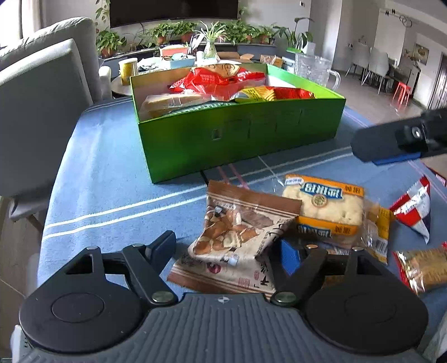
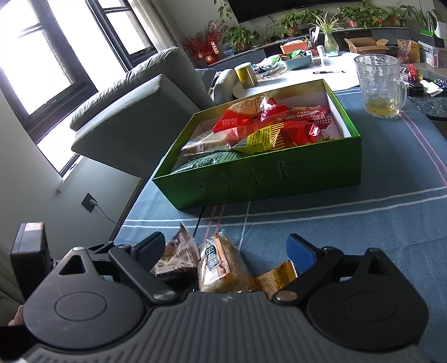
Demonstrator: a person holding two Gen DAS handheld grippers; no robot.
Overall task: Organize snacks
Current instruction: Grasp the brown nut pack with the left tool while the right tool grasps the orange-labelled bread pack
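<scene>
Left gripper: jaws apart, pressing nothing, straddling the brown snack packet on the blue tablecloth, packet's long axis running away toward the green box dead ahead; right gripper open, beside.

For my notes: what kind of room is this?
Most likely a home living room: a grey sofa, a wall television above potted plants, and dining chairs beyond.
</scene>
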